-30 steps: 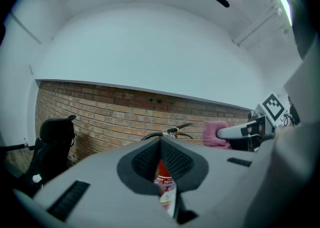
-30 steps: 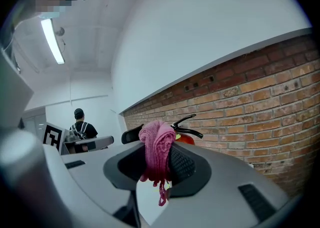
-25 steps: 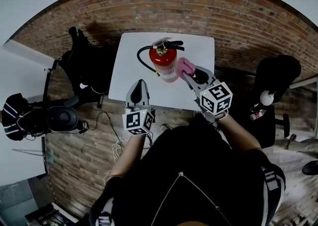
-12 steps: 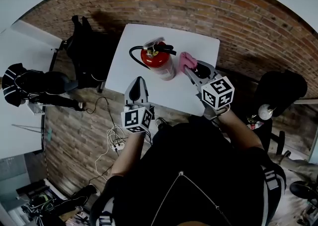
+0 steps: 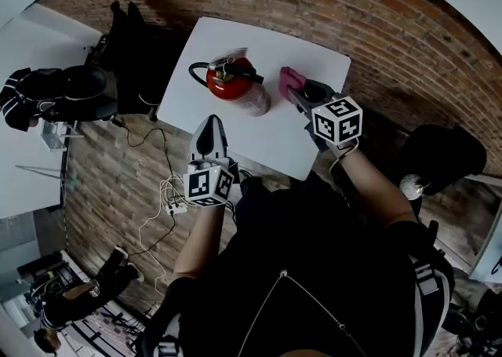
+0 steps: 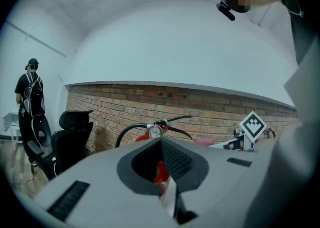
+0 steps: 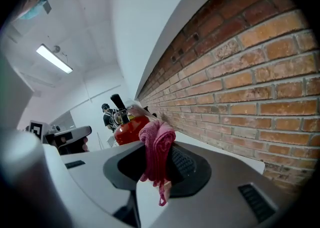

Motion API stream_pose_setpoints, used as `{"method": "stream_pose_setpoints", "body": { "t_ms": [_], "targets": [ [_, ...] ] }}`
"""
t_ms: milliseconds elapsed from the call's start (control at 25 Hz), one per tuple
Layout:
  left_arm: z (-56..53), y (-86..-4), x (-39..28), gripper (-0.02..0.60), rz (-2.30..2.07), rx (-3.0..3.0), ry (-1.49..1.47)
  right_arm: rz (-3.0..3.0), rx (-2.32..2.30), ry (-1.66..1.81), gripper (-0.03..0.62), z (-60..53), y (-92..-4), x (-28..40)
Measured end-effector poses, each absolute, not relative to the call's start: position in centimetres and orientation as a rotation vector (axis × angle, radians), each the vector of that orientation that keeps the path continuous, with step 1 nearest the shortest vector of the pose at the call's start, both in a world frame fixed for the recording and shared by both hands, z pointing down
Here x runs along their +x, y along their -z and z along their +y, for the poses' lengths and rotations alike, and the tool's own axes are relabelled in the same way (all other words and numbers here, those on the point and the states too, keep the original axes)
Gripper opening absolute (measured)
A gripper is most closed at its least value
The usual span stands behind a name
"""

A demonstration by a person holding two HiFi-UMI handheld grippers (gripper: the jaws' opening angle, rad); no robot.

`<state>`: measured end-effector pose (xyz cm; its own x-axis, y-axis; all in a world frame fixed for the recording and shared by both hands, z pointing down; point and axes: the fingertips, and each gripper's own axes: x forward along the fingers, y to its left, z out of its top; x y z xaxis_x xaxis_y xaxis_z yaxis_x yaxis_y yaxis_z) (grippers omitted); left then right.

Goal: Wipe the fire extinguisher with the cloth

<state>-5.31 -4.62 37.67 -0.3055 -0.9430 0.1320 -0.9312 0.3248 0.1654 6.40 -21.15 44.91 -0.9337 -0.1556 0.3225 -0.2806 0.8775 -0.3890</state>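
Red paint covers the fire extinguisher [image 5: 233, 83], which stands on the white table [image 5: 267, 143] near its far edge, in front of the brick wall [image 6: 215, 109]. A black hose loops out from its left side, a small round pressure gauge sits at the neck, a black lever handle reaches to the right across its top, and a pale label wraps the lower body.

Counted from the left: one black office chair [image 5: 125, 41] beside the table's left end, one left gripper [image 5: 213, 122], one extinguisher, one cloth [image 5: 289, 79], one right gripper [image 5: 293, 92], and a second black office chair [image 5: 443, 155] off to the right.

The left gripper hangs over the table's near edge, well short of the extinguisher. In the left gripper view [image 6: 161, 144] its jaws are pressed together at the tips with nothing between them, and the extinguisher [image 6: 155, 131] shows behind them.

In the right gripper view [image 7: 161, 144] the jaws pinch the pink cloth [image 7: 156, 152], which bunches above them and hangs in a short tail below. The red body [image 7: 129, 128] stands just past it to the left. From the head view the cloth looks just beside the extinguisher's right flank, perhaps a sliver apart, though the view is too small to be sure.
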Motion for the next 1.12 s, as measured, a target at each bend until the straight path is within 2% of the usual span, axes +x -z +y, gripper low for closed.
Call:
{"method": "stream_pose_setpoints", "body": {
  "t_ms": [560,1120],
  "targets": [
    [-7.3,-40.2,-4.5,0.011,-2.401,1.637,0.014,-2.537,0.160,-0.792,0.114,-27.0,-59.8,1.4],
    [-8.3,-42.6,-3.9,0.011,-2.380,1.580,-0.082,-2.262,0.008,-0.820,0.114,-25.5,-73.8,-2.5]
  ]
}}
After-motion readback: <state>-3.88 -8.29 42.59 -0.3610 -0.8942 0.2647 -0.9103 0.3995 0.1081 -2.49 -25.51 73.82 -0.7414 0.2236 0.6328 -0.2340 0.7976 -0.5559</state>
